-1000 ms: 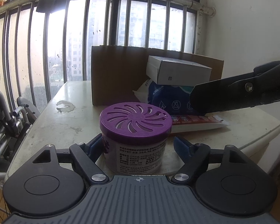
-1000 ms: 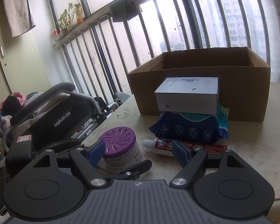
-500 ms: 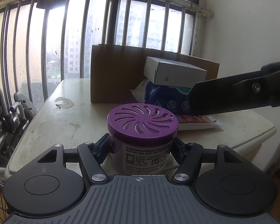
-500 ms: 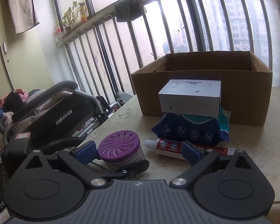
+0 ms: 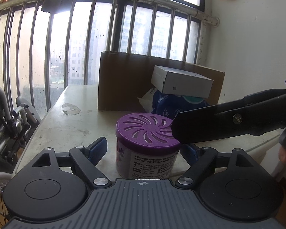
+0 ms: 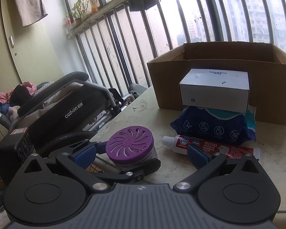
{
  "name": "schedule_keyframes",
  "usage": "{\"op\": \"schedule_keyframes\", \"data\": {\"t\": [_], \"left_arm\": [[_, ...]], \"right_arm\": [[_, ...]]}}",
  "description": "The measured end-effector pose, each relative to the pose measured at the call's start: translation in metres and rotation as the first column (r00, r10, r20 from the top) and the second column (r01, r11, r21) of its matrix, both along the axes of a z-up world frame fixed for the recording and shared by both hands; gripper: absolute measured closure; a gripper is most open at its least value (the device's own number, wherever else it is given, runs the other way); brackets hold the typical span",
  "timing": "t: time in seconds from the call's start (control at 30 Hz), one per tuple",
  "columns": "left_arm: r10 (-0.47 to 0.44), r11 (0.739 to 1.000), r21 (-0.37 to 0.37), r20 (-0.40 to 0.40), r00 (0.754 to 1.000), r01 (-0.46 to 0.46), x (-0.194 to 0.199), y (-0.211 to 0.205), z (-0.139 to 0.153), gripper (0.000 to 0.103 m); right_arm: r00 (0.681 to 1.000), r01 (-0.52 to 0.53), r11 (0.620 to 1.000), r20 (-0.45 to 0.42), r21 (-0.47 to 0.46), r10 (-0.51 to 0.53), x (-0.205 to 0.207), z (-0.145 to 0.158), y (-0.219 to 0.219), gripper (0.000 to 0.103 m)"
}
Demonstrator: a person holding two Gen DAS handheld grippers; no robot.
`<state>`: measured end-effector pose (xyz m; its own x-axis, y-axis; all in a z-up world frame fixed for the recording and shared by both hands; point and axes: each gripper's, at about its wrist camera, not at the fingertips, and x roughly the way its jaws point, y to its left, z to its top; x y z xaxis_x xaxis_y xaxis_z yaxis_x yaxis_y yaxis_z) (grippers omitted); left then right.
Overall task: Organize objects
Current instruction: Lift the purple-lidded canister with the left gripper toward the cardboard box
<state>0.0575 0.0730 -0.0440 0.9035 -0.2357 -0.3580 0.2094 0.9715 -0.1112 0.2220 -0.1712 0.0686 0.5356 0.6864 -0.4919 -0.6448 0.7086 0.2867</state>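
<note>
One purple-lidded canister [image 5: 148,145] stands on the surface [image 5: 66,126] before one cardboard box [image 5: 127,84], between the left gripper [image 5: 143,148] jaws, spread apart; the right gripper [image 6: 141,152] jaws likewise gape.

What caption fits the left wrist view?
Open left gripper straddling a purple-lidded tub on the table, cardboard box behind.

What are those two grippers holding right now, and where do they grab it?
Nothing is held. The left gripper is open around the purple-lidded jar, pads off its sides. The right gripper is open too.
</note>
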Motion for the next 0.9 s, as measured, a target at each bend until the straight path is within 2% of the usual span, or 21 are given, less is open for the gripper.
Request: {"op": "schedule_keyframes", "data": {"t": [0.23,0.5,0.6,0.67,0.7,0.73,0.8,0.83,0.9], "left_arm": [[0.01,1.0,-0.007,0.0,1.0,-0.01,-0.003,0.006,-0.002,0.015],[-0.023,1.0,0.004,0.04,0.999,0.023,-0.003,0.007,-0.004,0.016],[-0.039,0.999,-0.007,0.051,0.998,0.039,-0.002,0.008,-0.005,0.021],[-0.053,0.999,-0.009,0.06,0.997,0.053,-0.001,0.008,-0.005,0.035],[-0.056,0.998,-0.006,0.061,0.997,0.056,0.0,0.007,-0.005,0.036],[-0.056,0.998,-0.002,0.064,0.996,0.056,0.0,0.007,-0.005,0.036],[-0.067,0.998,-0.01,0.068,0.995,0.068,0.001,0.008,-0.006,0.036],[-0.069,0.997,-0.013,0.069,0.995,0.07,0.001,0.008,-0.006,0.036],[-0.073,0.997,-0.009,0.068,0.995,0.074,0.0,0.009,-0.006,0.036]], "right_arm": [[0.999,-0.039,0.999,0.01,-0.02,0.039,0.001,-0.002,0.009,0.0],[0.997,-0.073,0.996,0.014,-0.04,0.074,0.006,-0.009,0.023,0.0],[0.996,-0.091,0.995,0.003,-0.04,0.091,0.011,-0.012,0.028,0.0],[0.995,-0.1,0.994,-0.006,-0.038,0.1,0.017,-0.015,0.032,0.0],[0.995,-0.096,0.995,-0.01,-0.038,0.095,0.019,-0.016,0.033,0.0],[0.995,-0.098,0.994,-0.017,-0.037,0.098,0.021,-0.018,0.034,0.001],[0.994,-0.106,0.994,-0.03,-0.016,0.105,0.025,-0.02,0.034,0.015],[0.994,-0.099,0.995,-0.036,-0.013,0.099,0.026,-0.021,0.033,0.026],[0.993,-0.11,0.994,-0.032,-0.005,0.109,0.026,-0.021,0.032,0.027]]}}
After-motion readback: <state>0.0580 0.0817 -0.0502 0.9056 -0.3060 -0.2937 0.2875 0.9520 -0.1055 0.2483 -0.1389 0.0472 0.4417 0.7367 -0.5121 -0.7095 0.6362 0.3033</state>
